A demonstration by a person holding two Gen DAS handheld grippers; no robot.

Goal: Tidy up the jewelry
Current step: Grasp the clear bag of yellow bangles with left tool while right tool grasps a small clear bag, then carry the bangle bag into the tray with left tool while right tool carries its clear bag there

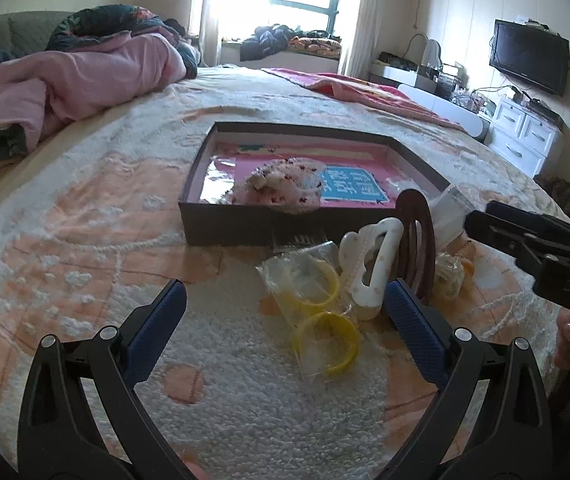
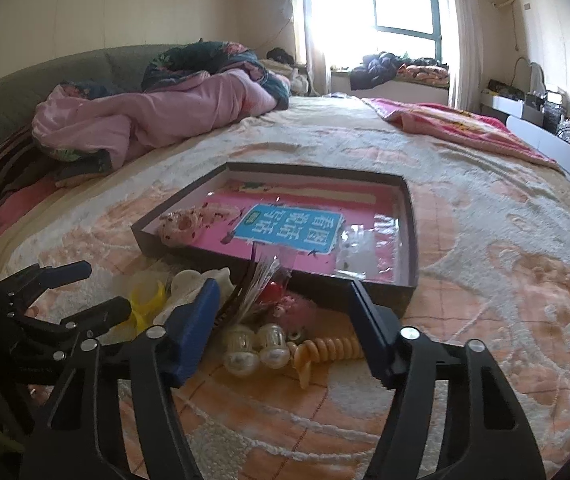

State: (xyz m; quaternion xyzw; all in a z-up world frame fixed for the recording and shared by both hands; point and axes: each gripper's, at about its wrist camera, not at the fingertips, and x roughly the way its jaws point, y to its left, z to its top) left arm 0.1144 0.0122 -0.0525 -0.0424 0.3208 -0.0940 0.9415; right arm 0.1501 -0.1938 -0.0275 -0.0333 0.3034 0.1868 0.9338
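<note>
A: What step are we on?

B: Picking up. The jewelry sits in a little pile on the bed (image 1: 85, 240), just in front of the box (image 1: 221, 224). A few things already lie in the box, like a puffy pink scrunchie (image 1: 285, 188).

A: What is in the pile?

B: Yellow rings (image 1: 327, 320) in a clear bag, a white clip (image 1: 369, 268), a brown clip (image 1: 415, 240), two pearl clips (image 2: 257, 346) and an orange coil (image 2: 325, 350).

A: And the grippers?

B: The left gripper (image 1: 285, 316) is spread wide and holds nothing. The bag of rings lies between its tips, and its right tip is right by the white clip. The right gripper (image 2: 285, 316) is half spread and empty too, with the pearl clips and the coil between its tips (no pad presses on anything).

A: So what comes next?

B: I think each gripper has to go lower, get one thing between its pads and squeeze. Then it lifts the thing over the box wall and sets it inside.

A: Anything tricky?

B: The pile is crowded, so a gripper might grab two things. The bag looks slippery.
</note>
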